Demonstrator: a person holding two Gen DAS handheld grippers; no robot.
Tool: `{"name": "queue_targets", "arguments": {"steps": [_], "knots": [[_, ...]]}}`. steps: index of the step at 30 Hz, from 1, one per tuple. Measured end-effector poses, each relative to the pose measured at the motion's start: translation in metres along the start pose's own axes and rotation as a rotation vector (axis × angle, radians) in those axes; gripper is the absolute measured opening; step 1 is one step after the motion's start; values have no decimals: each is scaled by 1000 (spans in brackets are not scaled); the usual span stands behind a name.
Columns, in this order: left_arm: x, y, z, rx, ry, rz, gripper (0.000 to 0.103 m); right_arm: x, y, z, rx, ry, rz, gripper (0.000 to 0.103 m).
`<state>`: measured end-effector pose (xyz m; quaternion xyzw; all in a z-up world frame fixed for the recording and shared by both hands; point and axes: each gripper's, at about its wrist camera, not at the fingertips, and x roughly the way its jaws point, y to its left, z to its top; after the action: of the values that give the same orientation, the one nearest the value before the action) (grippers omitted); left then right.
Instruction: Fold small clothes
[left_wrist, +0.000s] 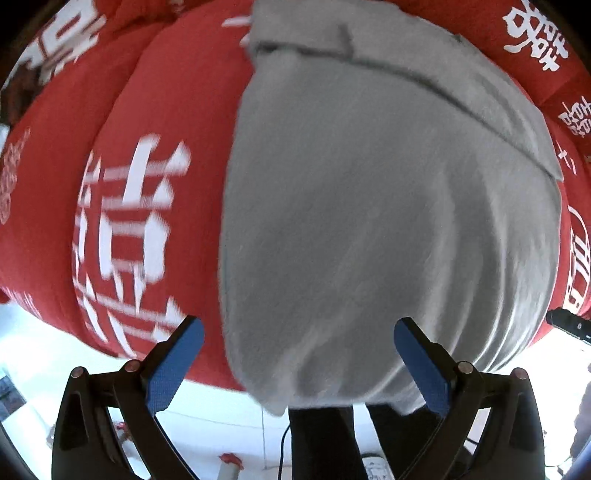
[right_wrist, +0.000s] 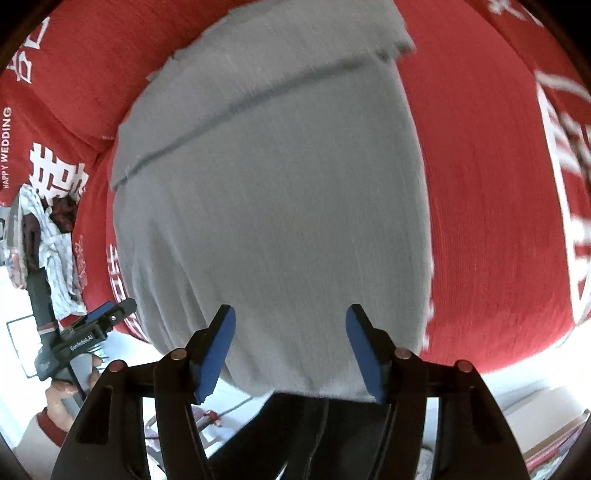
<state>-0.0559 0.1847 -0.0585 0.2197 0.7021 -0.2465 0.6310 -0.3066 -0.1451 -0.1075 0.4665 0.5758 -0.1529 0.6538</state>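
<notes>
Blue-padded fingers (left_wrist: 176, 363) of my left gripper (left_wrist: 299, 363) stand spread as wide as they go, nothing caught between the pads, poised over the near end of the grey garment (left_wrist: 369, 206). On my right gripper (right_wrist: 290, 352) the fingers (right_wrist: 216, 350) stand partly apart, also empty, above the same near end, where the cloth hangs over the edge.

That grey garment, the piece to be folded, lies flat along the red bedspread (left_wrist: 48, 206), its near hem draping off the front edge and a seamed band crossing its far end. From the left wrist, big white characters printed on the bedspread run just left of the garment, and more white print shows to its right and far right. From the right wrist, the spread runs bare red to the garment's right before further white print begins.

Left of the garment, in the right wrist's view, my left gripper shows again from the side, held in a hand (right_wrist: 64, 393) with a red cuff. Beyond it, still left of the garment, a heap of pale and dark clothes (right_wrist: 51, 236) sits at the bedspread's edge. Below the garment's hanging hem, dark trousers (right_wrist: 295, 435) fill the gap between the fingers.
</notes>
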Motion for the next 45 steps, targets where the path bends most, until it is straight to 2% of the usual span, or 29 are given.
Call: {"name": "queue_targets", "arguments": {"steps": [4, 7, 11, 15, 20, 21, 22, 23, 24, 26, 31, 35, 38, 42, 45], "knots": [[15, 21, -26, -18, 37, -49, 103, 10, -19, -34, 10, 35, -5, 66], [29, 30, -41, -20, 64, -111, 103, 26, -37, -57, 27, 71, -45, 66], [47, 28, -56, -11, 83, -159, 103, 47, -52, -73, 32, 111, -69, 66], [71, 30, -70, -49, 115, -192, 103, 79, -56, -85, -6, 152, -77, 66], [77, 27, -74, -94, 99, -219, 102, 98, -48, -87, -23, 106, -63, 66], [76, 27, -75, -92, 90, -218, 99, 99, -47, -89, -20, 104, -56, 61], [74, 27, -77, -91, 83, -210, 92, 100, -45, -93, -17, 100, -45, 43], [73, 28, -81, -93, 81, -216, 79, 101, -45, -98, -9, 100, -30, 28], [72, 30, -84, -102, 87, -247, 70, 100, -44, -103, 7, 97, -22, 10], [71, 29, -93, -103, 104, -307, 14, 91, -42, -108, 38, 77, 17, 9], [36, 19, -97, -27, 64, -404, 14, 55, -35, -113, 103, 38, 158, 9], [-1, 15, -84, 3, -11, -457, 14, 13, -15, -99, 104, -44, 280, 8], [-21, 16, -60, -6, -77, -482, 14, -13, 1, -78, 107, -122, 357, 8], [-35, 18, 1, -15, -151, -475, 14, -29, 15, -35, 106, -190, 413, 7], [-38, 15, 37, -13, -185, -447, 14, -35, 22, -1, 98, -218, 409, 7]]}}
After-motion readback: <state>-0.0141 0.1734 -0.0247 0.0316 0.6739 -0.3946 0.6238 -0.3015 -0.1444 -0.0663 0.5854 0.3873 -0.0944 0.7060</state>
